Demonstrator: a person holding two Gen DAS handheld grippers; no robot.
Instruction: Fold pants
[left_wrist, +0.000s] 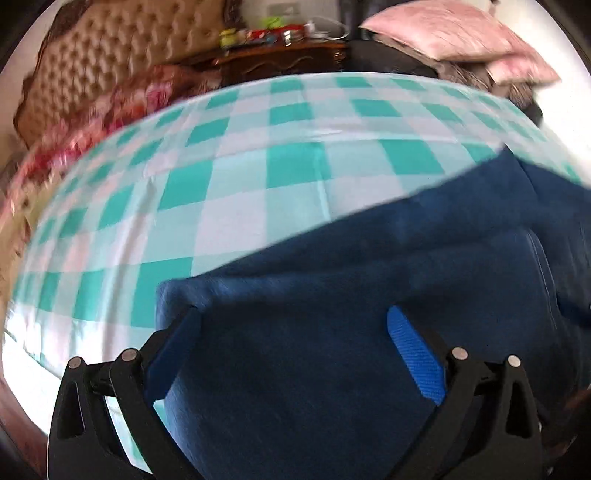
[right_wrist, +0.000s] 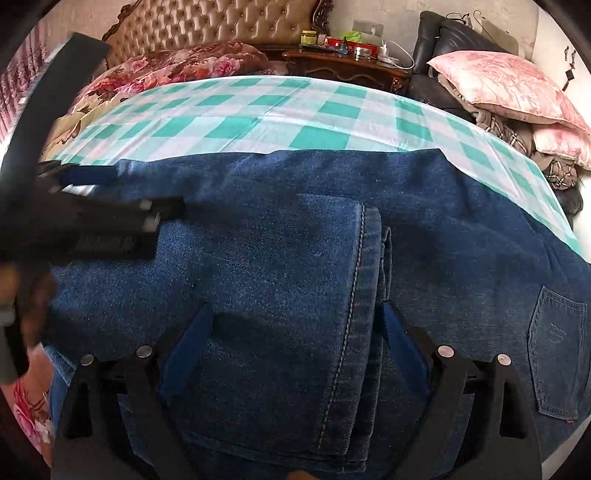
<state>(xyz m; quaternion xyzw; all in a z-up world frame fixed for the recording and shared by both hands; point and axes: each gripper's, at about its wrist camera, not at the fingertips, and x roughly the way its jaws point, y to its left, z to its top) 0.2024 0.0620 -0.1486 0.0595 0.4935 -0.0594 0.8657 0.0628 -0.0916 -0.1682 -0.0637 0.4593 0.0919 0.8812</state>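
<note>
Across the checked bedsheet (right_wrist: 258, 110) the jeans (right_wrist: 461, 206) lie spread toward the headboard side, with a leg end doubled back over them — its stitched hem (right_wrist: 356, 295) sits right between my right gripper (right_wrist: 295, 325) fingers (right_wrist: 400, 332). Those fingers stand well apart with denim bunched in the gap; I can't tell from this view whether they actually pinch it. My worry: if the layers are only resting there, the top fold slides off the hem and the stack skews. My left gripper (left_wrist: 295, 317) also has spread fingers (left_wrist: 410, 347) around a thick fold of denim, and that view is smeared — I judge it's in motion. A jerk there could drag the jeans off the sheet's near edge. Both hover low, angled down over the cloth, the left seen out to the side of the hem.
</note>
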